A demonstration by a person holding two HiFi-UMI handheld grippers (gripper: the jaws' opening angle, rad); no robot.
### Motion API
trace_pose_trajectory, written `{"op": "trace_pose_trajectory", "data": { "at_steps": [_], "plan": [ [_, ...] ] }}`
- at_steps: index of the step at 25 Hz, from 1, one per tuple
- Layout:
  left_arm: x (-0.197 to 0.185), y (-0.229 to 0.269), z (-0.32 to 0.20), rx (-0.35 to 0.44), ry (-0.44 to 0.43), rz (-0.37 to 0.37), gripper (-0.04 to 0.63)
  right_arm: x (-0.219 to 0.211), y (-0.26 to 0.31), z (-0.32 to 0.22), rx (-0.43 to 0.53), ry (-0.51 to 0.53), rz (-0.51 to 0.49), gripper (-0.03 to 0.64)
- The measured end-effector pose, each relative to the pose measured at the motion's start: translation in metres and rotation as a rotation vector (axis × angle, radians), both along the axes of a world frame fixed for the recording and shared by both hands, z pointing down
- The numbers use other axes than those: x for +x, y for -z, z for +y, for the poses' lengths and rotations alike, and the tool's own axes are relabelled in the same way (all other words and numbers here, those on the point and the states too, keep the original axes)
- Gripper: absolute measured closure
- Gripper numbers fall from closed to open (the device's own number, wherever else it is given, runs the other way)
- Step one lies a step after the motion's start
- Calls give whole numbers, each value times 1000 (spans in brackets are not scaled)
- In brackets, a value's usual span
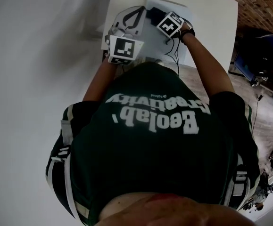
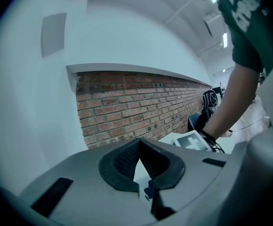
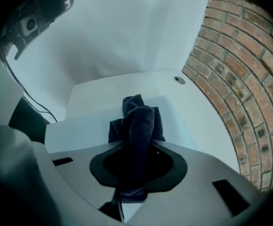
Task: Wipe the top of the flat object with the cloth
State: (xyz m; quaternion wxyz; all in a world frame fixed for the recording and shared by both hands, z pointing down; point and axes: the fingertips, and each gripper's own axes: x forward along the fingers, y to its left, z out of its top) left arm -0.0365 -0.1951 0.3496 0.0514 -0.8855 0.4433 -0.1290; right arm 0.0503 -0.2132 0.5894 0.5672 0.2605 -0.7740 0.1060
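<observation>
**Cloth gripped in my right tool, above the flat panel**

In the right gripper view, my right tool [image 3: 136, 147] is clamped on a dark blue cloth [image 3: 137, 119]. The fabric is pinched between the two jaws and bunches up in a crumpled wad past their tips. A short tail hangs out on the near side.

Just beyond the wad lies the flat white panel [image 3: 79, 128], resting on the white bench [image 3: 127, 84]. I cannot tell whether the cloth touches the panel's top or hangs just above it. A small round hole [image 3: 179, 79] sits in the bench surface farther back, and a brick wall [image 3: 240, 79] runs along the right side.

My left tool [image 2: 139, 143] has its jaw tips brought together with nothing held between them. Its view looks across at the brick wall, with the right tool's marker cube [image 2: 193, 141] and my forearm [image 2: 235, 102] off to the right.

From the head view, both tools are close together at the near edge of the bench, the left one just beside the right.
</observation>
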Motion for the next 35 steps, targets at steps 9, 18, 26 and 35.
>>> {"op": "trace_pose_trajectory", "data": {
  "at_steps": [9, 18, 26, 35],
  "plan": [
    [-10, -1, 9, 4, -4, -18, 600, 6, 5, -78, 139, -25, 138, 548],
    [-18, -3, 7, 9, 2, -41, 598, -16, 8, -44, 68, 118, 92, 552],
    [-22, -12, 10, -11, 2, -45, 598, -62, 5, 85, -201, 275, -31, 554],
    [-14, -18, 5, -23, -7, -46, 598, -72, 0, 173, -393, 322, -109, 554]
  ]
}}
